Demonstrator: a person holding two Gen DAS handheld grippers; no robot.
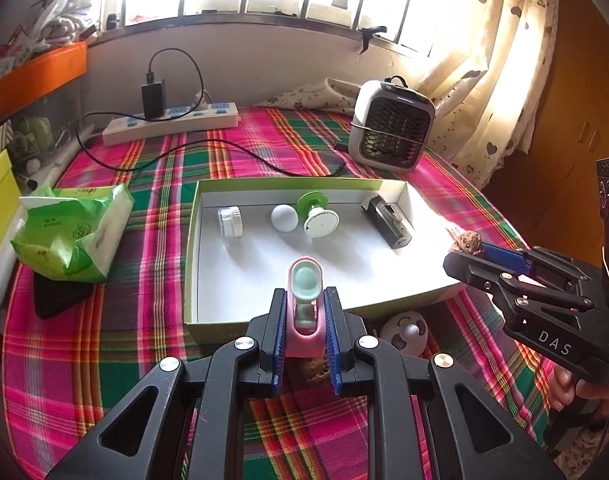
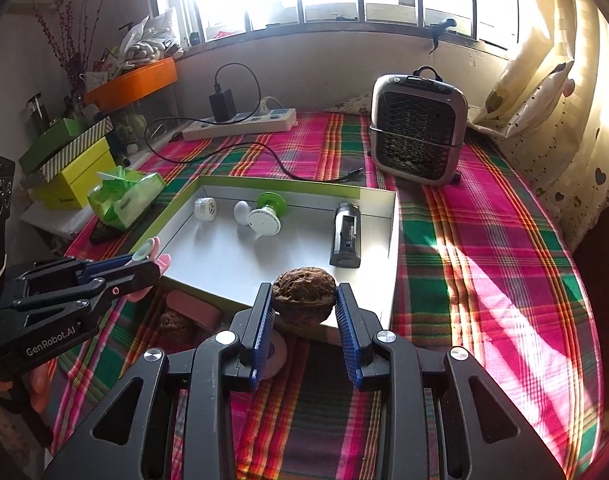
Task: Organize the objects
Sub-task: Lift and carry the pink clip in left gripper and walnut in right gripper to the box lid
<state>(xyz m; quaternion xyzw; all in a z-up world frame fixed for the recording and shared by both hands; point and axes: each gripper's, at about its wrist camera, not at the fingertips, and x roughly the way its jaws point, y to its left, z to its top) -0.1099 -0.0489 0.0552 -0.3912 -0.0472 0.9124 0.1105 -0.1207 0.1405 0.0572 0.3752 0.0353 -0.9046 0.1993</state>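
Left wrist view, lower centre: left tongs [image 1: 304,320] clenched on pink-and-mint gadget [image 1: 304,300], held above near rim of white box [image 1: 192,256]. Right edge: right tongs [image 1: 470,250] grasping walnut [image 1: 468,242], poised over box's right side. Best lowered into bare white floor at box front, clear of back-row items: white cylinder [image 1: 229,222], white ball [image 1: 284,218], green-and-white disc [image 1: 318,216], dark grey device [image 1: 386,220]. Released only once near floor. Below box, on plaid-covered desk [image 1: 104,320]: round white object [image 1: 404,330], second walnut [image 2: 176,324], pink block [image 2: 192,308]. Upper frame: cable [image 1: 224,152], heater [image 1: 392,128], well apart.
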